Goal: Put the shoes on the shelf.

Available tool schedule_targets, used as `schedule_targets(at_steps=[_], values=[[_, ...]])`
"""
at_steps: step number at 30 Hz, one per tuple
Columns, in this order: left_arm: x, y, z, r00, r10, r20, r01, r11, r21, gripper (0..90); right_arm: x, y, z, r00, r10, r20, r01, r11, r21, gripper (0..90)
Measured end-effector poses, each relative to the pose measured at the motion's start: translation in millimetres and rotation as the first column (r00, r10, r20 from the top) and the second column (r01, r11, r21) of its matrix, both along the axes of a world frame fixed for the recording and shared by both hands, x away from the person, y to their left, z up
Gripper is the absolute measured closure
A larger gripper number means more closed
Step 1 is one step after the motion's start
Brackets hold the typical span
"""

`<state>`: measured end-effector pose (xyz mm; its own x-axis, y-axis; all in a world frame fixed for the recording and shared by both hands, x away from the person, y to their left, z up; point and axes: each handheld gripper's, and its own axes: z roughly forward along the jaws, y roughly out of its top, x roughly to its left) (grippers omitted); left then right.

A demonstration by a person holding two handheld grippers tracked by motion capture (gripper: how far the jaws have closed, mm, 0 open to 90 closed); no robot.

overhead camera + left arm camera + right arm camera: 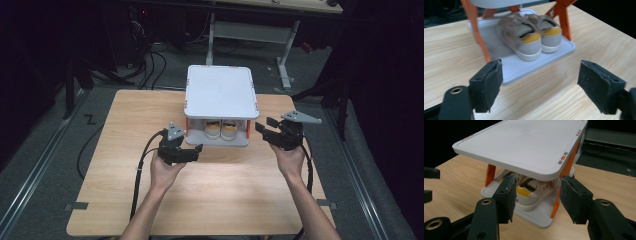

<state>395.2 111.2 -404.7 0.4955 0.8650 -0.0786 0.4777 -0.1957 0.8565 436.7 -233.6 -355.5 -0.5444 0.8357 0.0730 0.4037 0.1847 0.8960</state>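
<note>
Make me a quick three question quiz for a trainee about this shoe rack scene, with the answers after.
1. True or false: the pair of shoes sits on the rack's top shelf.
2. Which colour are the rack's posts: A blue, B orange, C green?
3. Fill in: both the left claw and the right claw are ____, holding nothing.

Key: 1 false, they sit on the bottom shelf; 2 B; 3 open.

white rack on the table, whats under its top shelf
A pair of shoes sits side by side on the lower tray, heels with yellow collars facing the person, between the orange posts. The top shelf covers their toes in the high view.
</note>
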Motion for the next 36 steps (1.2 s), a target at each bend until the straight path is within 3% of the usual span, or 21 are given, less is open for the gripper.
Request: schedule_targets(at_steps=[4, 9, 17, 20, 27, 33, 36], values=[[-3.8, 4.1, 0.6, 0.9999, 0.007, 0.011, -0.007, 0.9997, -0.024, 20.2, -8.0, -6.5, -5.6, 1.0000, -0.007, 0.002, 0.007, 1.000, 0.001, 47.0], [-9.9, 10.6, -2.5, 1.0000, 0.002, 0.006, -0.001, 0.9997, -0.022, 19.9, -19.0, -14.8, -14.0, 1.0000, -0.004, 0.000, 0.004, 1.000, 0.007, 46.9], [-24.1, 28.0, -15.6, 0.9999, 0.011, -0.003, -0.011, 0.9997, -0.021, 19.5, -36.9, -28.1, -32.4, 0.9998, -0.013, -0.014, 0.013, 1.000, 0.002, 47.0], [-28.8, 32.9, -20.8, 0.9998, 0.017, -0.006, -0.017, 0.9994, -0.030, 19.6, -42.3, -34.7, -41.7, 0.9995, -0.019, -0.025, 0.020, 1.000, 0.021, 47.1], [-35.9, 42.0, -39.1, 0.9986, 0.033, -0.041, -0.034, 0.9992, -0.022, 19.6, -53.6, -45.5, -63.1, 0.9978, -0.035, -0.056, 0.036, 0.999, 0.021, 47.1], [-37.7, 48.8, -53.8, 0.9959, 0.053, -0.073, -0.054, 0.9985, -0.004, 20.1, -57.4, -52.5, -83.8, 0.9941, -0.066, -0.086, 0.066, 0.998, -0.011, 47.1], [-38.8, 54.6, -68.1, 0.9913, 0.078, -0.106, -0.077, 0.9969, 0.011, 20.1, -58.6, -58.9, -102.8, 0.9877, -0.098, -0.122, 0.093, 0.995, -0.043, 46.8]])
